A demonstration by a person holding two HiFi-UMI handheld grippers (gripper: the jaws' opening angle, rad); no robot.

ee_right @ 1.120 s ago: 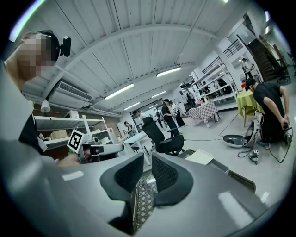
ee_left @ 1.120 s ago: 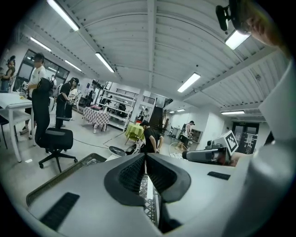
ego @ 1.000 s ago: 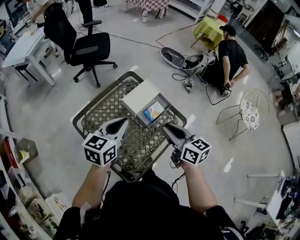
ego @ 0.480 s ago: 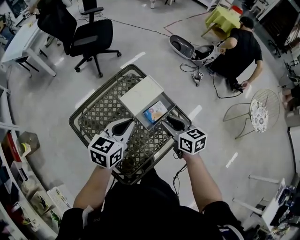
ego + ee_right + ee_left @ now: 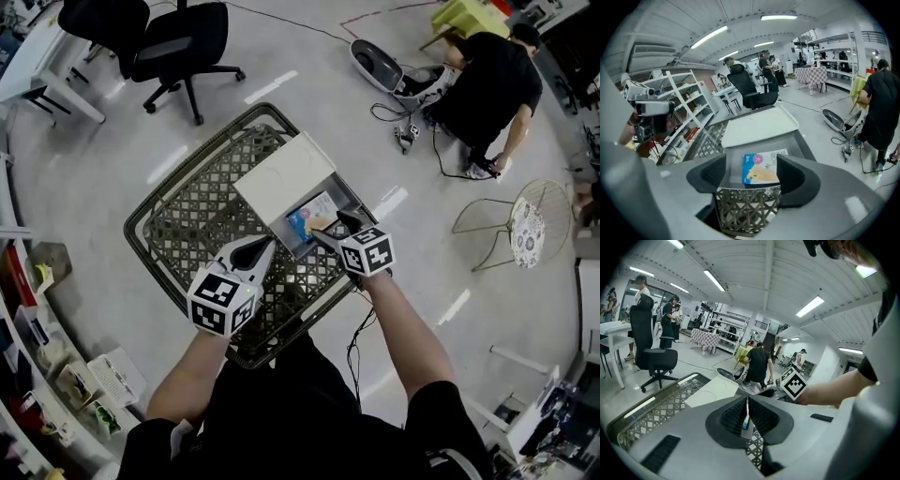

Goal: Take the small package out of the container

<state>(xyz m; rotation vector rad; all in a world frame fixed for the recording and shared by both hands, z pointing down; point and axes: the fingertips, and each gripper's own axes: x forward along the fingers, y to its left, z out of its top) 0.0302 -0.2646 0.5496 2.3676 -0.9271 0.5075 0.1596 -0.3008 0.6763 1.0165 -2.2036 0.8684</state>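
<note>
a mesh cart holds a grey container, with a white lid covering its far half. the right gripper hangs at the uncovered near end, jaws opening wide, pads touching nothing. the left gripper is over the cart, jaws together, empty. the small package lies flat inside the container, framed between the right jaws.
</note>
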